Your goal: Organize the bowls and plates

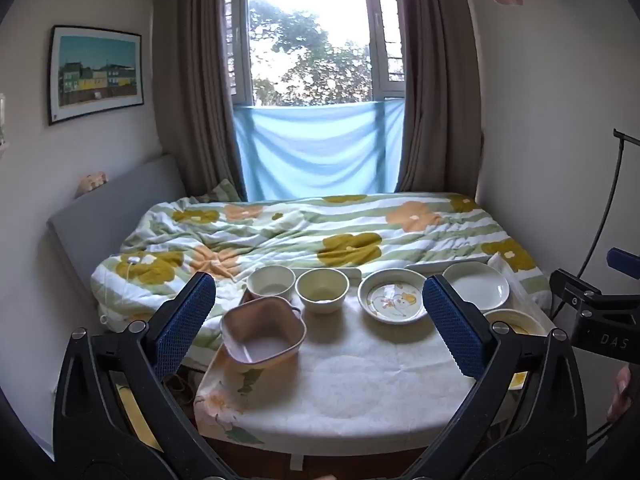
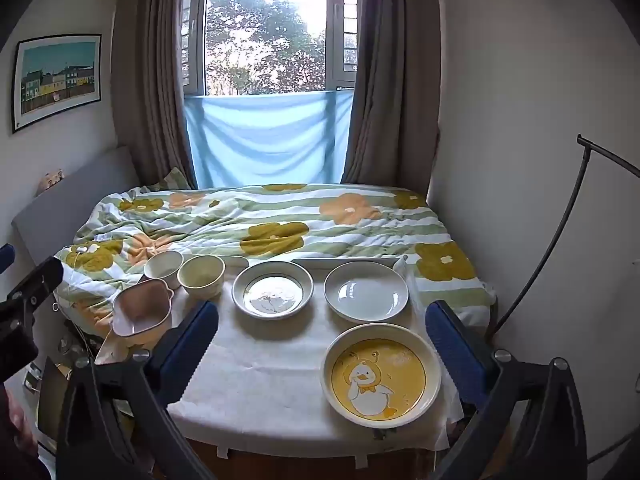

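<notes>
On a small table with a white cloth (image 1: 360, 372) (image 2: 260, 380) stand several dishes. At the left a pink bowl with handles (image 1: 262, 334) (image 2: 141, 312), behind it a cream bowl (image 1: 271, 281) (image 2: 163, 266) and a yellowish bowl (image 1: 322, 288) (image 2: 201, 275). A plate with a cartoon print (image 1: 394, 296) (image 2: 273, 289) and a plain white plate (image 1: 477, 284) (image 2: 366, 290) sit at the back. A yellow duck plate (image 2: 382, 374) (image 1: 514, 324) lies front right. My left gripper (image 1: 318, 322) and right gripper (image 2: 322, 350) hover open above the table's near edge, holding nothing.
A bed with a flowered quilt (image 1: 304, 232) (image 2: 260, 224) runs behind the table up to a curtained window (image 1: 316, 40). A wall closes the right side, with a thin black stand (image 2: 560, 232) against it. A laptop (image 2: 52, 400) sits low at the left.
</notes>
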Demonstrator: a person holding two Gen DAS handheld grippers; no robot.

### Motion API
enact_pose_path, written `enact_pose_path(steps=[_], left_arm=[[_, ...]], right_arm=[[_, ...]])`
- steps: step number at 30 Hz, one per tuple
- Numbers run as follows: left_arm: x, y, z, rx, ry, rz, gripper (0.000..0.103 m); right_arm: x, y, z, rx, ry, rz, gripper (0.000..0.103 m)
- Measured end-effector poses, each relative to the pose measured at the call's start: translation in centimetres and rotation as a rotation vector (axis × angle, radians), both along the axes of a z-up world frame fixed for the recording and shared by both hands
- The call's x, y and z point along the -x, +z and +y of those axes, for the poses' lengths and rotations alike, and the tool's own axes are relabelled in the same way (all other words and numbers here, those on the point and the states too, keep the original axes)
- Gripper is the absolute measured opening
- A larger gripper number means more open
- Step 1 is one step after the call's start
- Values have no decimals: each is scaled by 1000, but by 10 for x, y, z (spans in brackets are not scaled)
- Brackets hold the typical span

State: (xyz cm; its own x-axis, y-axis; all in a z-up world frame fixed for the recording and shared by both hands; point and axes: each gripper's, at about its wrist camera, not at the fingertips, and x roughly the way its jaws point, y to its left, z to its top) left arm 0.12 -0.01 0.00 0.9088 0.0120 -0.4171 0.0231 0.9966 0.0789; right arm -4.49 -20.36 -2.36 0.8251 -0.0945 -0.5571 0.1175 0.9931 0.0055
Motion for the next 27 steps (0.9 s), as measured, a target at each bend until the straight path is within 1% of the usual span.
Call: enact_pose_path(steps=[3,4,5,8,10,11,13,18,20,27], left_arm=[[-6,0,1,13,1,7,103],[-4,0,8,47,4,-18,103],[-1,-1,9,51,2,-39,103],[1,-1,14,54,1,-39,103],[-2,-5,16,47,3,-35,103],[-1,-5,18,44,2,-34,103],[-2,-2,7,25,1,-30,103],[-3,0,2,1,1,-25,103],[-3,1,2,-3,5,-24,103],[-6,-2,1,-4,2,-15,103]], right_arm=[[0,1,1,4,9,-3,103],[0,1,1,6,13,-5,103],[-1,1,1,3,-3,4,103],[-3,1,0,3,-1,1,103],[-5,7,3,6,-1,0,103],[-2,4,1,6,-4,-12,103],[-2,4,2,7,-4,-12,103],[-6,5,2,0,-1,-8,103],[0,2,4,7,-6,-10,103],[0,5,5,6,-6,-6,103]])
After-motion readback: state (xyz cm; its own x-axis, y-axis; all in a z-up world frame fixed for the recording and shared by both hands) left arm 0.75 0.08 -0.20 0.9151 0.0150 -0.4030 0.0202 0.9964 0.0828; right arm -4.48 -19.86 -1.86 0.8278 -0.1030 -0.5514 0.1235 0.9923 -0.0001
